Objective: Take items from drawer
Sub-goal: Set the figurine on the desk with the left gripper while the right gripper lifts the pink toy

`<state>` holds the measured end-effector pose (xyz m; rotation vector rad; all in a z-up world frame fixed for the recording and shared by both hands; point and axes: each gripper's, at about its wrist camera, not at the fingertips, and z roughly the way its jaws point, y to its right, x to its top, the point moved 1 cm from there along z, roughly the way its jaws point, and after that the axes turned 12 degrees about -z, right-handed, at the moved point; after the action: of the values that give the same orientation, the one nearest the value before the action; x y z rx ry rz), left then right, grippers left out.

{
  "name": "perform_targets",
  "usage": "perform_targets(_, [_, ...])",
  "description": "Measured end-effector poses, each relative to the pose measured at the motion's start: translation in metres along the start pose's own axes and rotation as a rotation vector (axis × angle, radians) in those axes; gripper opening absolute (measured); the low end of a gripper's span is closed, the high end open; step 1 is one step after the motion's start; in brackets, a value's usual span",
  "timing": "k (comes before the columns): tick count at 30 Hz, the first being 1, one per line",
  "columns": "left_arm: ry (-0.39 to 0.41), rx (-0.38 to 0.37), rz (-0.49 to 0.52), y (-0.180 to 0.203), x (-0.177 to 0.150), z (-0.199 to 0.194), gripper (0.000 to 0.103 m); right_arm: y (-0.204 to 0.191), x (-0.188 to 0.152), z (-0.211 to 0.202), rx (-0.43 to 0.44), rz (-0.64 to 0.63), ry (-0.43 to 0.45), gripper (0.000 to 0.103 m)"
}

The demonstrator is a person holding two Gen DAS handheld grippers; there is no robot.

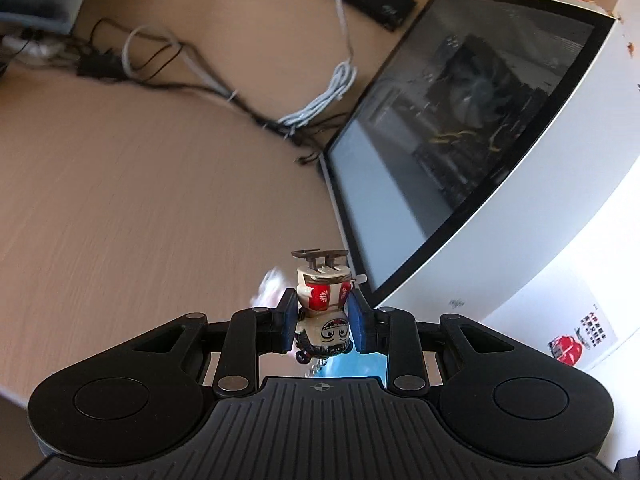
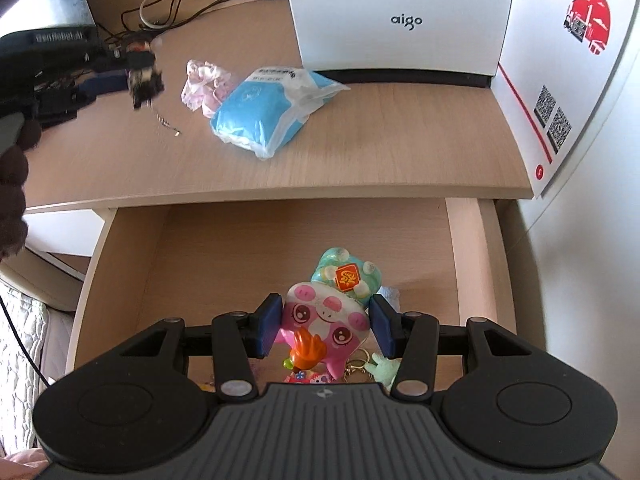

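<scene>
In the left wrist view my left gripper (image 1: 322,320) is shut on a small white-and-red toy figure (image 1: 324,304) with a painted face, held upside down above the desk. In the right wrist view the same gripper (image 2: 120,76) and figure (image 2: 144,76) show blurred at the upper left, a thin chain dangling below. My right gripper (image 2: 324,326) is down in the open wooden drawer (image 2: 160,248), both blue pads against the sides of a pink pig toy (image 2: 324,316). A green toy (image 2: 348,272) with an orange tag lies just behind the pig.
On the desk top lie a blue-and-white packet (image 2: 260,116) and a pink crumpled wrapper (image 2: 204,84). A white PC case (image 2: 400,16) with a glass side (image 1: 480,120) stands behind. Cables (image 1: 160,60) trail at the far left. Key rings (image 2: 358,362) lie under the pig.
</scene>
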<state>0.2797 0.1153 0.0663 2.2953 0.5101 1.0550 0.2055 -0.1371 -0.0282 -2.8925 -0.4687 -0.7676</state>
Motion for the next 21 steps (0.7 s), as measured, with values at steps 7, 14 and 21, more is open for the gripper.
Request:
perform_targets(7, [-0.077, 0.099, 0.151, 0.003, -0.011, 0.044, 0.030, 0.006, 0.000, 0.003, -0.015, 0.012, -0.009, 0.048])
perform_targets(14, [-0.091, 0.131, 0.094, -0.017, -0.012, 0.057, 0.032, 0.006, 0.001, 0.001, -0.022, 0.004, 0.001, 0.048])
perform_targets(21, [0.035, 0.079, 0.005, -0.023, 0.008, 0.010, 0.032, 0.006, 0.002, 0.003, -0.033, 0.001, 0.000, 0.048])
